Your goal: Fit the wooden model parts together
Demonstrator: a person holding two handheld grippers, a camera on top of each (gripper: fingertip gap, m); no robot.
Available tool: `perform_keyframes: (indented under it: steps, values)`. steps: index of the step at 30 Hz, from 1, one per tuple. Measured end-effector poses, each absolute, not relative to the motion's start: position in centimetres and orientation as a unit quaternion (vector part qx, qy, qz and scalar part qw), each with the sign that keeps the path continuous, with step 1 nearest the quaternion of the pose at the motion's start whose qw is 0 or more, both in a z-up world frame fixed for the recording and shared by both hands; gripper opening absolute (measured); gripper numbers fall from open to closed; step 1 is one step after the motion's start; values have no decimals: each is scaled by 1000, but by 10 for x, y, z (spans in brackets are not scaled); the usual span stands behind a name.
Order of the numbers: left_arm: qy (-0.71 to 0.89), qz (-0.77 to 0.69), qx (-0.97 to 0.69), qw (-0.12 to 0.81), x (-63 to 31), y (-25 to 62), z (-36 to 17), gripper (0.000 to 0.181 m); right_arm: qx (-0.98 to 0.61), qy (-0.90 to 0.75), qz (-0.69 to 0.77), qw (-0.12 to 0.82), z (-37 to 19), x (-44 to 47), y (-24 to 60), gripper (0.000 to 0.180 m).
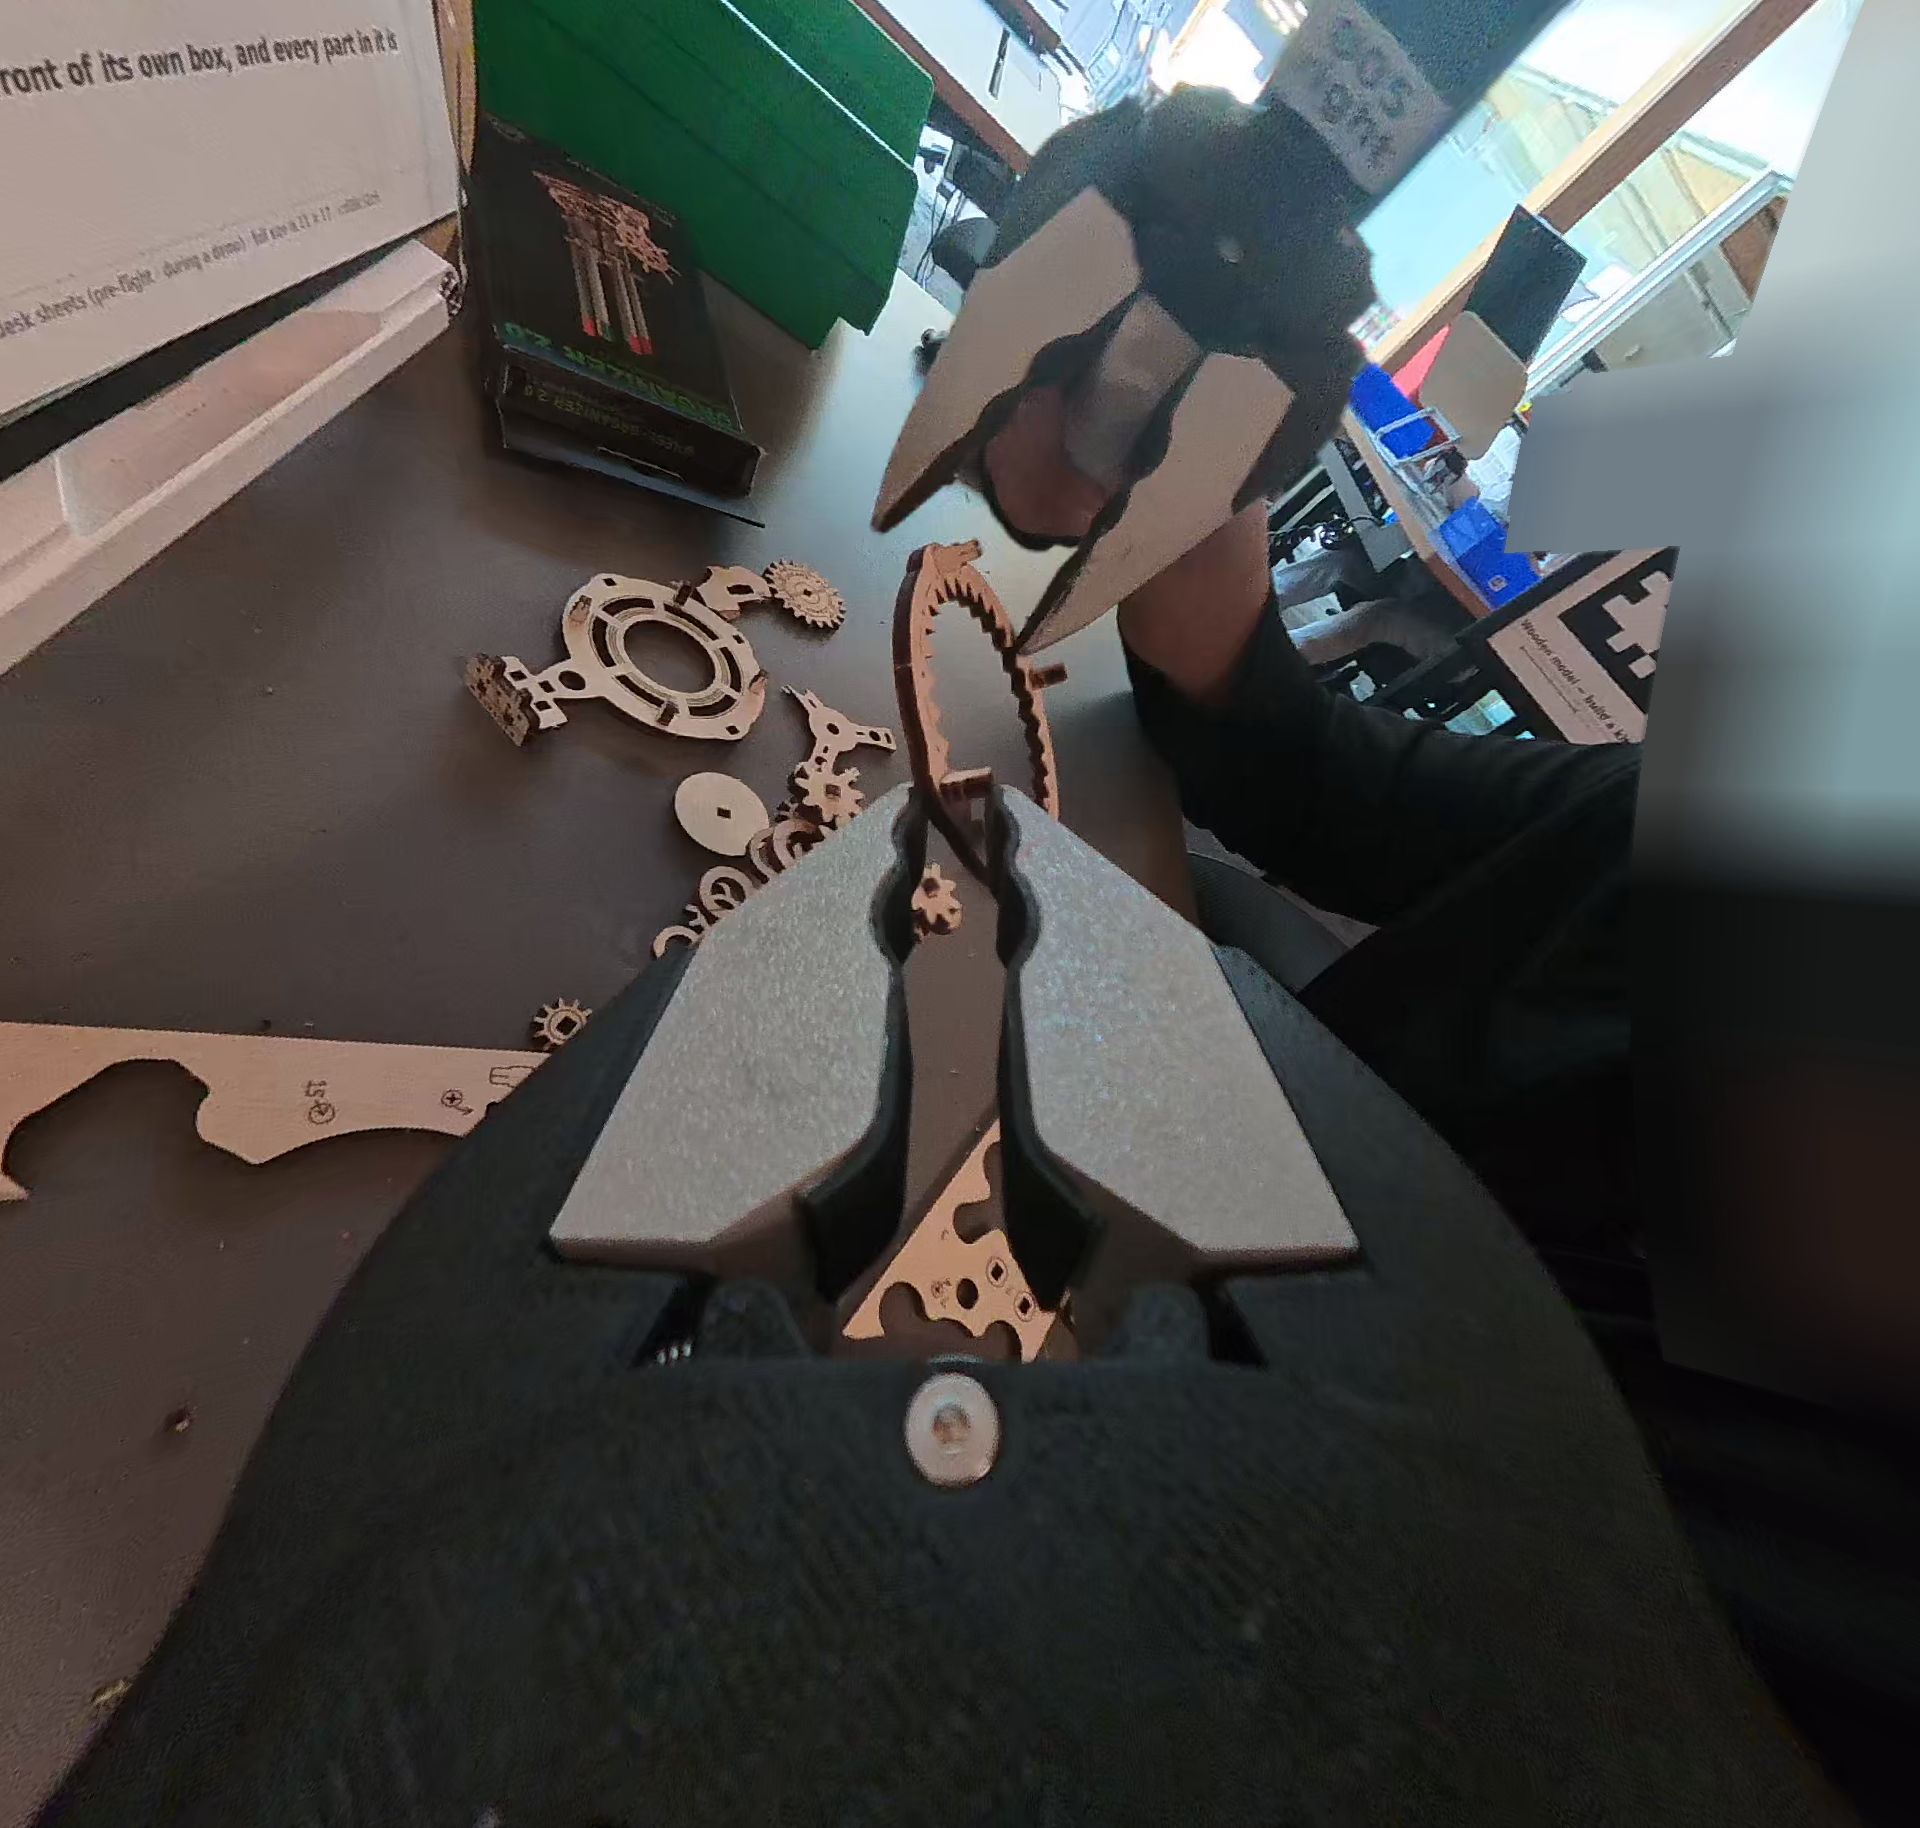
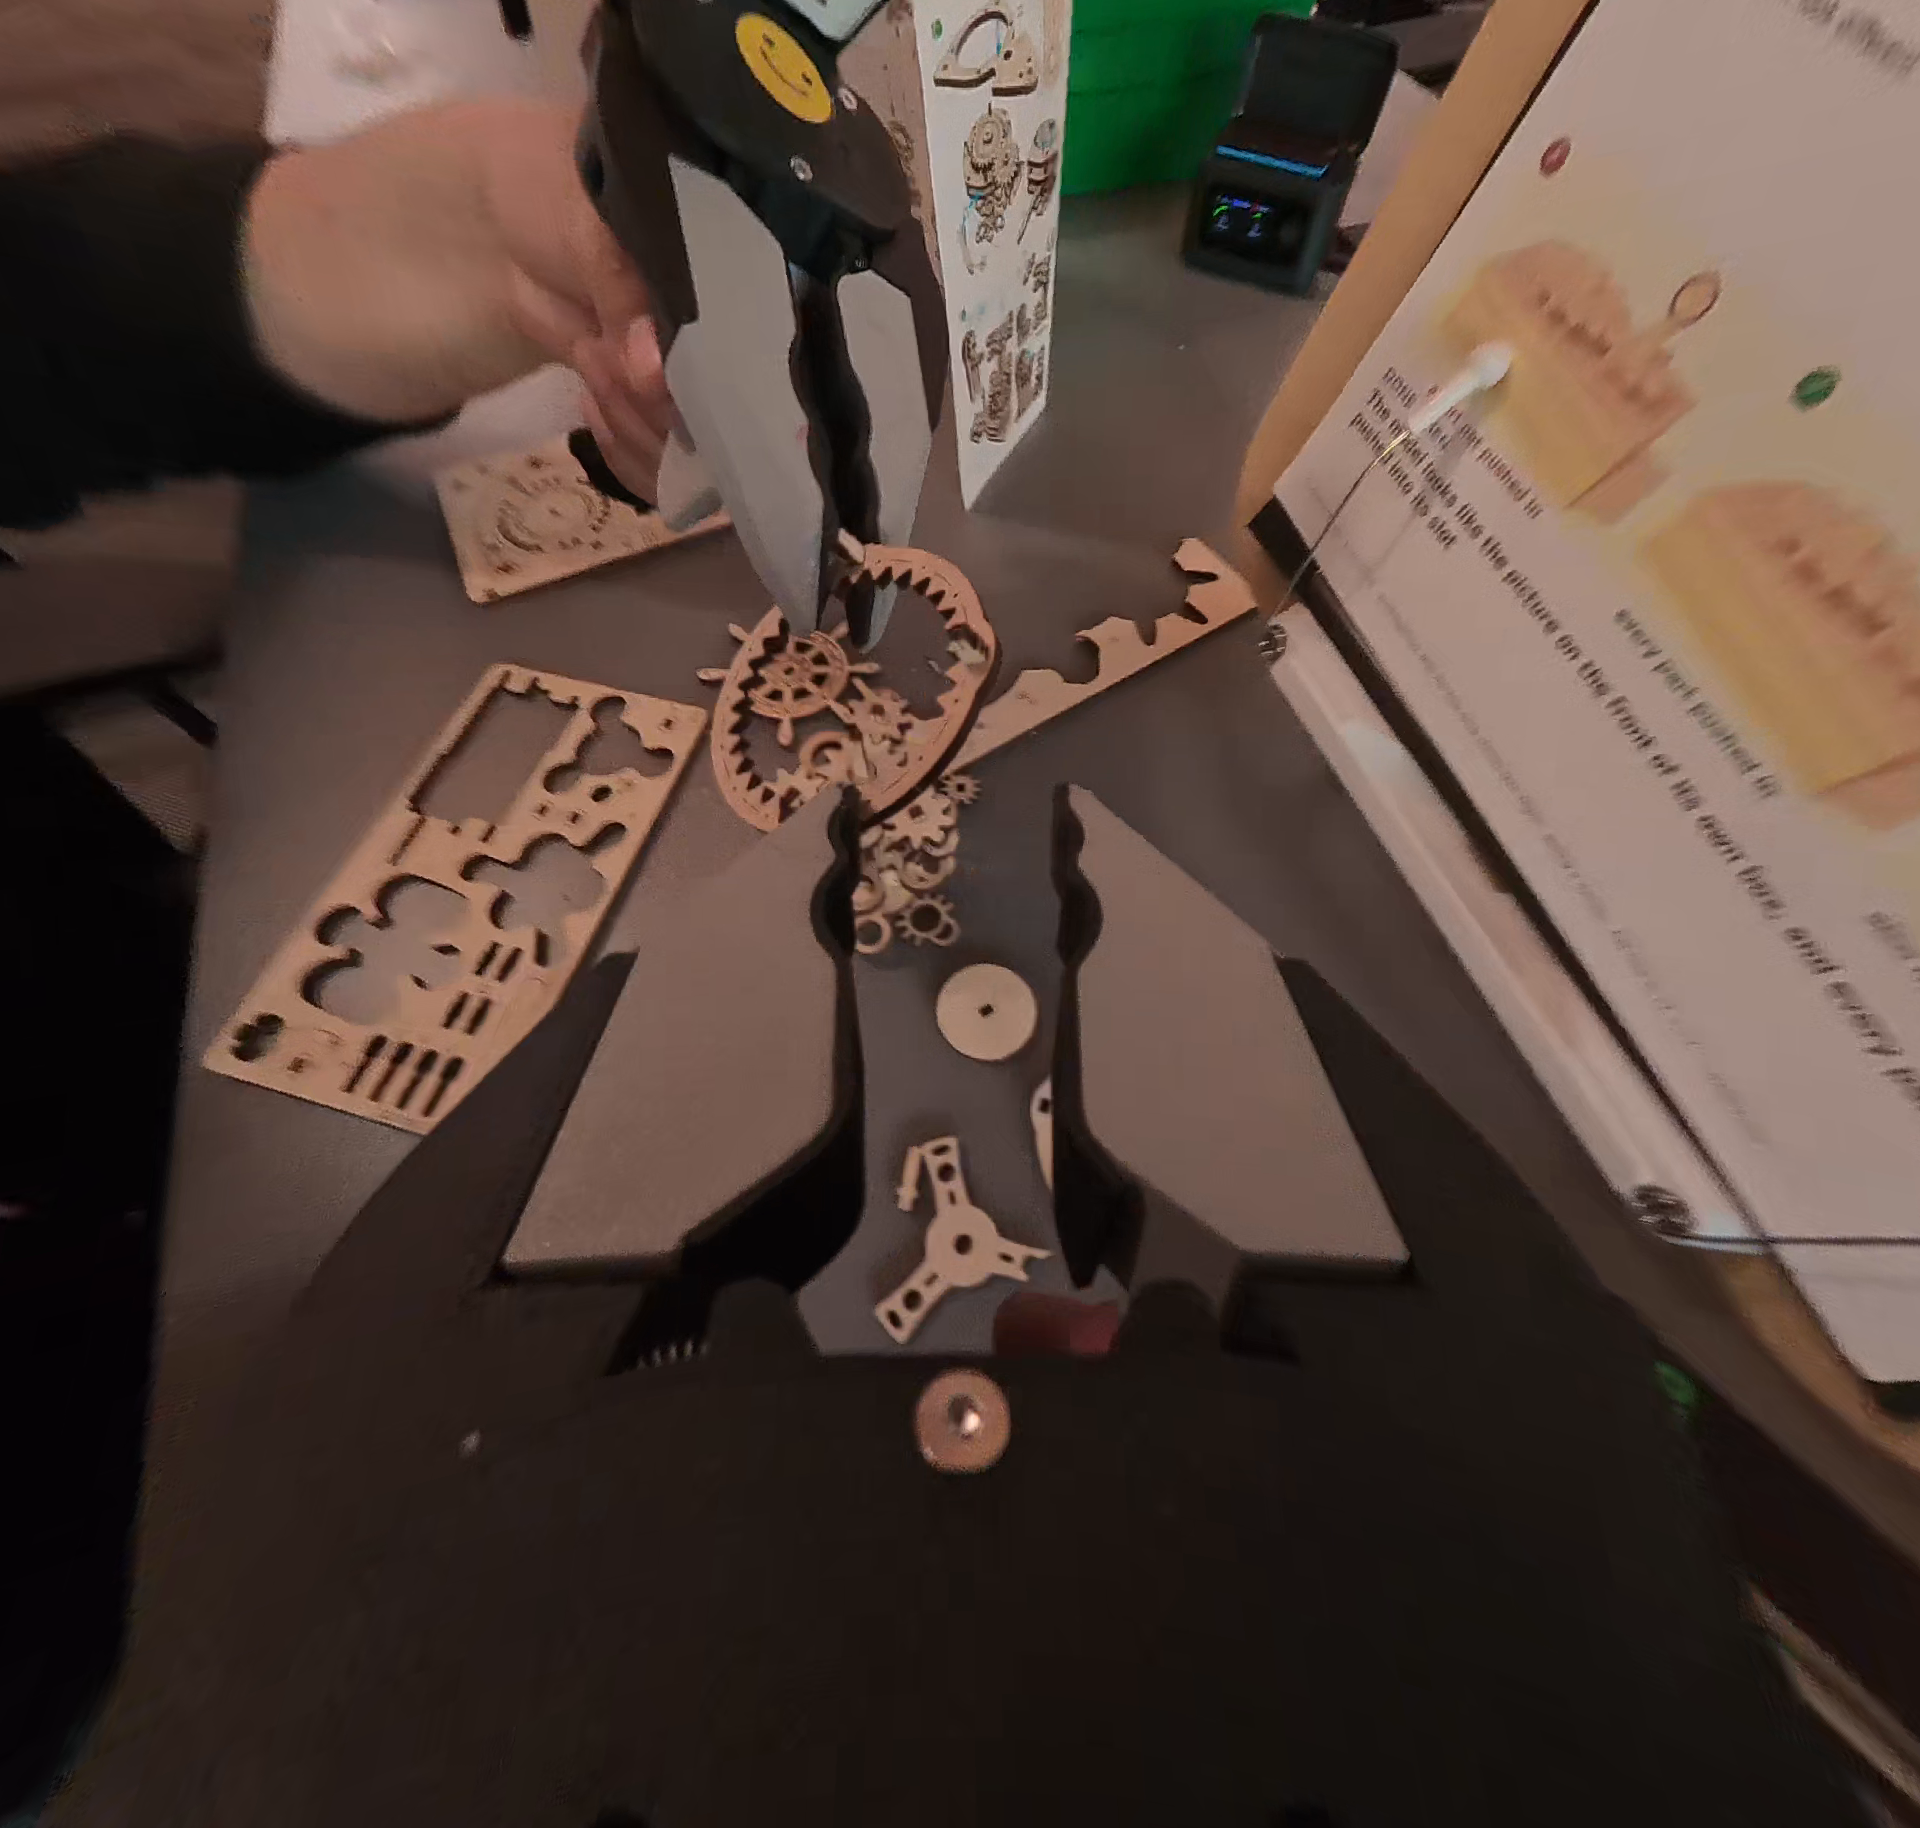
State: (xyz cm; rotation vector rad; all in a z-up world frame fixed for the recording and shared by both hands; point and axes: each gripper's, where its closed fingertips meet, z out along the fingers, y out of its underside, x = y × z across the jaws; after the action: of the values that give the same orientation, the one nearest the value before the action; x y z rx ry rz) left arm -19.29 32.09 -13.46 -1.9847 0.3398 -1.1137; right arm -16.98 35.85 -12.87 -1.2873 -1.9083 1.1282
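My left gripper point(image 1: 956, 807) is shut on the lower edge of a wooden ring with inner teeth point(image 1: 925, 656) and holds it upright above the table. My right gripper point(image 1: 956, 578) is open. It comes in from above, one fingertip point(image 1: 1034, 630) touching the ring's right rim, the other apart at upper left. In the right wrist view, my right gripper point(image 2: 956, 802) is open and empty, its left fingertip at the ring point(image 2: 935, 708), which the left gripper point(image 2: 836, 625) pinches from above. Loose parts lie below: a ship's wheel point(image 2: 805, 682), a disc point(image 2: 985, 1011) and a three-arm piece point(image 2: 961, 1243).
A round slotted frame assembly point(image 1: 655, 666) and small gears point(image 1: 826, 791) lie on the dark table. Cut-out wooden sheets point(image 2: 457, 895) lie left, a leftover strip point(image 2: 1122, 646) right. A kit box point(image 1: 613, 324), green bins point(image 1: 707, 95), a standing booklet point(image 2: 997, 220) and an instruction board point(image 2: 1662, 635) surround the space. One gripper's finger ends stand about 5 cm off the other's. The disc point(image 2: 985, 1011) is about 11 cm from my right fingertips. My left wrist view point(image 1: 724, 812) looks at it from another angle. The three-arm piece point(image 2: 961, 1243) is about equally far from each gripper, around 15 cm. It is also in sight in the left wrist view point(image 1: 831, 729).
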Motion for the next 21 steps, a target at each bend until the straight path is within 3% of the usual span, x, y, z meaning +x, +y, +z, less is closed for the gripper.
perform_keyframes:
  steps: [4,6,9,21]
  values:
    - [117,-454,-780,415,-196,324,-130,8,-409,-758,380,338,-123,-158,350,45]
    - [110,-452,-781,417,-201,326,-131,8,-367,-765,376,373,-113,-154,342,38]
    - [103,-460,-777,417,-203,326,-130,8,-322,-779,368,392,-109,-149,328,10]
    - [98,-462,-776,417,-201,327,-129,8,-347,-778,333,404,-124,-164,333,0]
